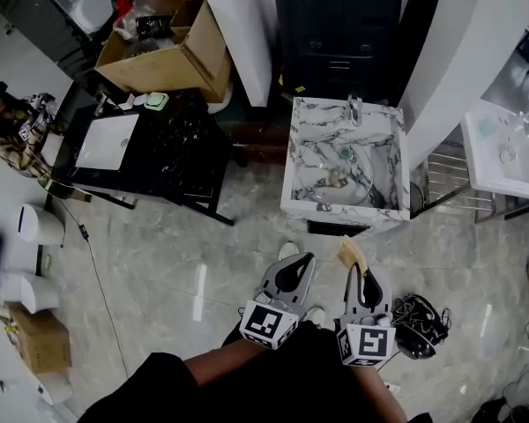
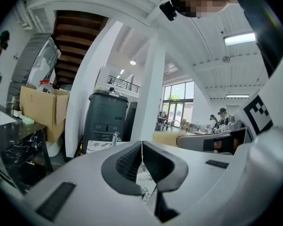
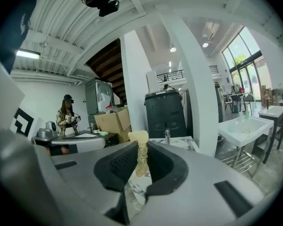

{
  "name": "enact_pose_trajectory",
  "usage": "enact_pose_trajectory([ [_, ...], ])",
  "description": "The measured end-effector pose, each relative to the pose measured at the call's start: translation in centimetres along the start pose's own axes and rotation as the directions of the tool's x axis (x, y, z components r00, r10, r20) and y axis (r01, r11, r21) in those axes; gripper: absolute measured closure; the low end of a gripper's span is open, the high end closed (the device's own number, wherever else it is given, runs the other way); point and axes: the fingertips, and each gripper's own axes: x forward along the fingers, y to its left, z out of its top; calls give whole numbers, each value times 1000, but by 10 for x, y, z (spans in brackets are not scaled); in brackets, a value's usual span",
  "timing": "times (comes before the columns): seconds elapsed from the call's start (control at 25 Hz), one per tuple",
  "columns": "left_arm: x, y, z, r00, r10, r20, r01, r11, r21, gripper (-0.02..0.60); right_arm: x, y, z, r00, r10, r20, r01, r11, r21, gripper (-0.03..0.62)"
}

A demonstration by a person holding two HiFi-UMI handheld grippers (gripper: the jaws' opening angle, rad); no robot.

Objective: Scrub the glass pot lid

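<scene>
Left gripper [image 1: 305, 259] fingers closed, empty | right gripper [image 1: 357, 270] fingers clamp sponge [image 3: 140, 147] | glass pot lid [image 1: 331, 167] in marble sink [image 1: 335, 215], well ahead | advise: brace lid left, scrub flat

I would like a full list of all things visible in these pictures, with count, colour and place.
marble sink: one, white with grey veins, centre
glass pot lid: one, clear, in the marble sink
black counter: one, white basin inset, left
cardboard box: one, brown, beyond the black counter
white sink: one, far right
sponge: one, yellowish, between right jaws
left gripper: one, grey, shut, empty
right gripper: one, grey, shut on sponge
</scene>
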Motion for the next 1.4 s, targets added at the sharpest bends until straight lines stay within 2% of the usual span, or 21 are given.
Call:
enact_pose_trajectory([
  [0.12, 30, 29, 4, 1000, -22, -17, 21, 999, -39, 563, 45, -3, 6, 999, -1, -43, 0, 1000, -12, 531],
  [0.24, 55, 61, 11, 999, -47, -27, 46, 998, -39, 563, 91, 2, 10, 997, -2, -81, 0, 1000, -20, 531],
  [0.44, 94, 114, 25, 999, -52, 1, 52, 997, -57, 563, 153, 7, 15, 990, -22, -139, 13, 998, -65, 531],
  [0.56, 117, 129, 26, 995, -93, 28, 93, 995, 22, 563, 185, 7, 15, 983, -47, -178, 30, 995, -97, 531],
  [0.72, 138, 158, 26, 994, -111, 23, 112, 993, -32, 564, 218, 4, 8, 975, -75, -210, 56, 994, -97, 531],
  [0.92, 154, 173, 15, 990, -137, -28, 136, 990, -41, 565, 238, 2, -4, 957, -94, -275, 76, 994, -74, 531],
  [1.08, 163, 183, 10, 991, -121, -60, 119, 992, -35, 563, 246, -2, -9, 953, -73, -295, 56, 996, -65, 531],
  [1.28, 169, 196, -11, 990, -78, -121, 75, 997, -32, 563, 259, -18, -22, 952, -65, -298, 14, 985, -173, 531],
  [1.4, 175, 198, -16, 991, -38, -129, 34, 999, -33, 564, 269, -34, -43, 941, -17, -337, -8, 997, -75, 531],
])
